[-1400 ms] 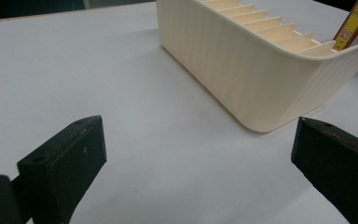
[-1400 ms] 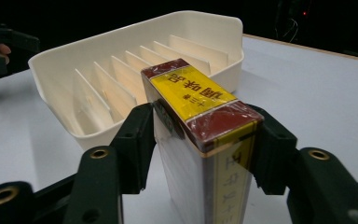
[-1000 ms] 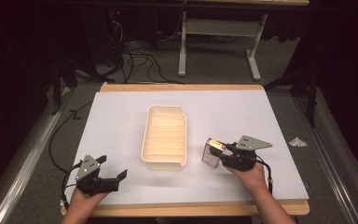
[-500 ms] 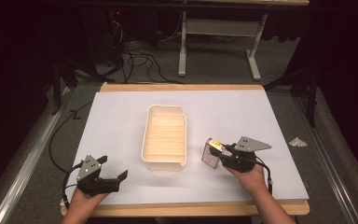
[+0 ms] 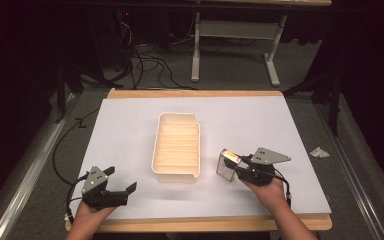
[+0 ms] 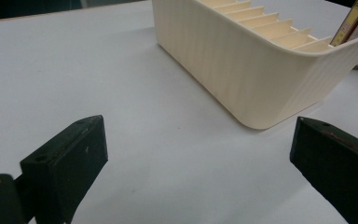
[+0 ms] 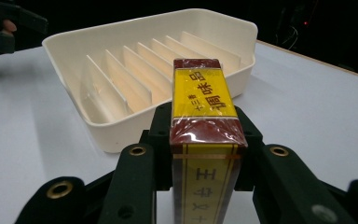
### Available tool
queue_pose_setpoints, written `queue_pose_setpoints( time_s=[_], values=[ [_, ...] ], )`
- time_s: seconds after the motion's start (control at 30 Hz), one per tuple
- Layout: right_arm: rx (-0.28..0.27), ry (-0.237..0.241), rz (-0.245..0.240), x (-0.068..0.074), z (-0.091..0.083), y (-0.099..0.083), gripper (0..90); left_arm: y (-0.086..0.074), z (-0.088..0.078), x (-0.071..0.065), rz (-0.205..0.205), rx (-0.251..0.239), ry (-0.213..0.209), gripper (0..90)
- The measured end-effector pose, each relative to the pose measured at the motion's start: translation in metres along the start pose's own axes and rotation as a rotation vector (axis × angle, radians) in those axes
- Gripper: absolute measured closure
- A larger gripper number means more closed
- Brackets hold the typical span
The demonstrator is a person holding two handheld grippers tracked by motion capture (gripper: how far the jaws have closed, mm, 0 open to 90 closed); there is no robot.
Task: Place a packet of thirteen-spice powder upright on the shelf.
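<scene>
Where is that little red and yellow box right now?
The red and yellow box is clamped in the right gripper, just right of the cream slotted tray in the high view, toward the near edge of the white table.

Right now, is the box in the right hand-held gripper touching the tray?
Apart. The high view shows a strip of white table between the box and the tray; the right hand-held gripper holds it beside the tray.
</scene>
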State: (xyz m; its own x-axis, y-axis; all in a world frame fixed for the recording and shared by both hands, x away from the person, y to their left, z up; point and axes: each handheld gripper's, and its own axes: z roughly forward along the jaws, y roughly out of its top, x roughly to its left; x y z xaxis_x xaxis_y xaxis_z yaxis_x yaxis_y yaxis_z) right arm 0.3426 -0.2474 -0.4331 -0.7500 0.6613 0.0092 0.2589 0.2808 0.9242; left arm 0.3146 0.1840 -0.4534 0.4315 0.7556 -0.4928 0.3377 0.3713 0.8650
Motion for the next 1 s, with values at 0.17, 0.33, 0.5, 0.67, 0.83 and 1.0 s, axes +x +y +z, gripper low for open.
queue_pose_setpoints(
  time_s=[0.17, 0.33, 0.5, 0.67, 0.83, 1.0],
  values=[
    [0.0, -0.003, -0.003, -0.002, -0.004, 0.001, 69.1, 0.0, 0.0, 0.0, 0.005, 0.001, 0.0, 4.7],
    [0.001, -0.007, -0.011, -0.004, -0.008, 0.001, 69.1, 0.0, 0.0, 0.0, -0.001, -0.001, 0.001, 4.7],
    [-0.006, -0.011, -0.016, -0.008, -0.014, 0.003, 69.2, 0.0, 0.001, 0.0, -0.001, -0.003, 0.001, 4.7],
    [-0.031, -0.015, -0.015, -0.011, -0.024, 0.01, 69.2, 0.001, 0.003, -0.001, -0.001, -0.007, -0.006, 4.7],
    [-0.059, -0.018, -0.012, -0.011, -0.033, 0.017, 69.3, 0.001, 0.004, -0.002, -0.002, -0.004, -0.014, 4.7],
    [-0.077, 0.005, -0.023, -0.011, -0.038, 0.026, 69.3, 0.002, 0.005, -0.003, -0.005, -0.003, -0.019, 4.8]
  ],
)
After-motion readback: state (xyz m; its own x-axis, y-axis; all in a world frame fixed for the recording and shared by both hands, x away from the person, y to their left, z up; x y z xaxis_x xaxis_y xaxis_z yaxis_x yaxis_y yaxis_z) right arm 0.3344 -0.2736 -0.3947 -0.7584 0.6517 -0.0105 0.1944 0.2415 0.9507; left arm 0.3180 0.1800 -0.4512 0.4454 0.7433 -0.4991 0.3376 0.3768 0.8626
